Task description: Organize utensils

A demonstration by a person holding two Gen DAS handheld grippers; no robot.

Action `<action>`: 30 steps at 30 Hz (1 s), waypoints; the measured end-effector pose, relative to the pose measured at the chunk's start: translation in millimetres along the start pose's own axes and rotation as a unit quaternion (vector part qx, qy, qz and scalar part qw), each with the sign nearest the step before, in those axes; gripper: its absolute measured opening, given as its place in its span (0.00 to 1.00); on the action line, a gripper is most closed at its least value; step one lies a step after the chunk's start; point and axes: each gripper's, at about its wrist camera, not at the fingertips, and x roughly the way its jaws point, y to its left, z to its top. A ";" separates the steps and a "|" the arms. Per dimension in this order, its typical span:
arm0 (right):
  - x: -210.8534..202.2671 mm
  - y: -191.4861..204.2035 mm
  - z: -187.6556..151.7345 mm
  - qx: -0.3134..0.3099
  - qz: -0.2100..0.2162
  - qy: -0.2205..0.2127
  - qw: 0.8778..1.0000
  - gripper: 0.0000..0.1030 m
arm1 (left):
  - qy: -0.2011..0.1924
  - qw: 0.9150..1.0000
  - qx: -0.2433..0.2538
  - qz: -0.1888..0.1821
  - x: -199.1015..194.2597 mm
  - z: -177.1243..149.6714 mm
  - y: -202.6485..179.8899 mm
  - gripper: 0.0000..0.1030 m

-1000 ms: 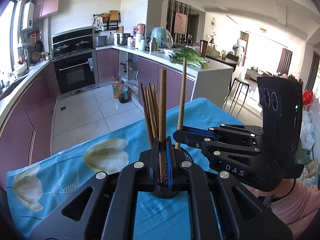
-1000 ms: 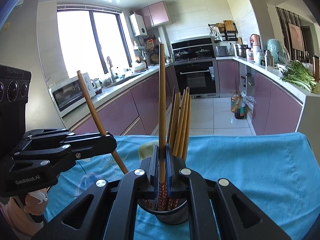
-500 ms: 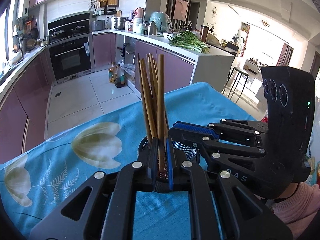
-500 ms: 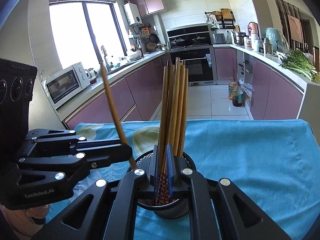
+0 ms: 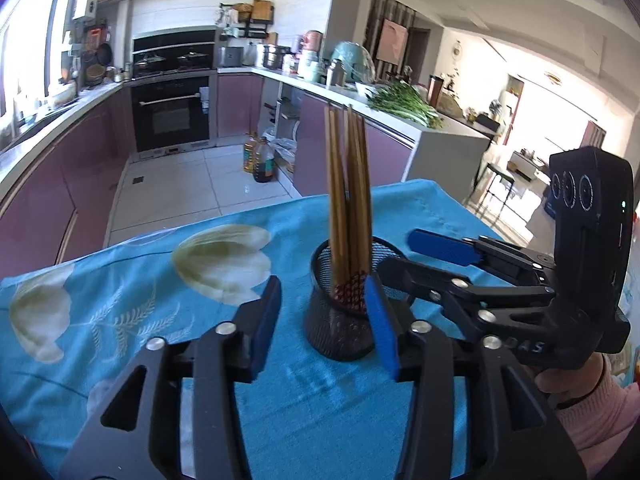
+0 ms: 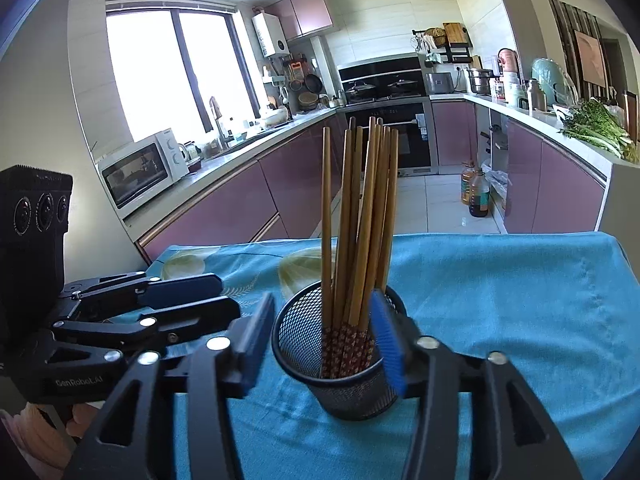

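Both grippers — left gripper (image 5: pixel 326 322), right gripper (image 6: pixel 322 334) — had just sprung open, empty; the brown wooden chopsticks (image 6: pixel 360 216) stood in the black mesh cup (image 6: pixel 340 376).

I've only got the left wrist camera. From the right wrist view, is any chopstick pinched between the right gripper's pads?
Observer: No. The right gripper has just been opening; its jaws stand apart with nothing pinched, and the chopsticks stand free in the mesh holder.
Operator: What is left of the table, outside my frame?
Observer: A white microwave sits on the counter by the window.
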 end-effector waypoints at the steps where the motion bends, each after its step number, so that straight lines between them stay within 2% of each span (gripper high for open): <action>1: -1.0 1.7 -1.9 -0.002 0.002 0.000 1.000 0.72 | -0.006 1.000 -0.003 0.006 -5.1 -3.3 2.1 0.56; 3: -2.3 7.0 -6.5 -0.010 0.004 0.000 1.000 0.74 | -0.019 0.999 -0.007 0.026 -15.3 -10.8 6.8 0.66; 5: -4.1 11.9 -12.3 -0.012 0.007 -0.002 1.000 0.81 | -0.031 0.998 -0.012 0.045 -25.4 -19.4 11.6 0.72; 7: -6.0 14.1 -16.1 -0.009 0.010 -0.006 1.000 0.88 | -0.043 0.997 -0.019 0.057 -35.8 -25.0 16.1 0.89; 10: -10.3 21.0 -23.3 -0.004 0.018 -0.017 1.000 0.93 | -0.069 0.994 -0.030 0.083 -52.5 -36.1 19.8 0.94; 15: -21.1 36.5 -28.1 -0.023 0.001 -0.049 0.999 0.93 | -0.110 0.985 -0.055 0.125 -80.0 -52.5 30.1 0.95; 23: -36.5 54.2 -35.3 -0.035 -0.029 -0.103 0.994 0.93 | -0.151 0.975 -0.080 0.145 -110.6 -69.6 42.9 0.94; 30: -42.2 65.2 -38.1 -0.045 -0.050 -0.125 0.990 0.93 | -0.167 0.969 -0.080 0.161 -124.8 -77.2 46.6 0.94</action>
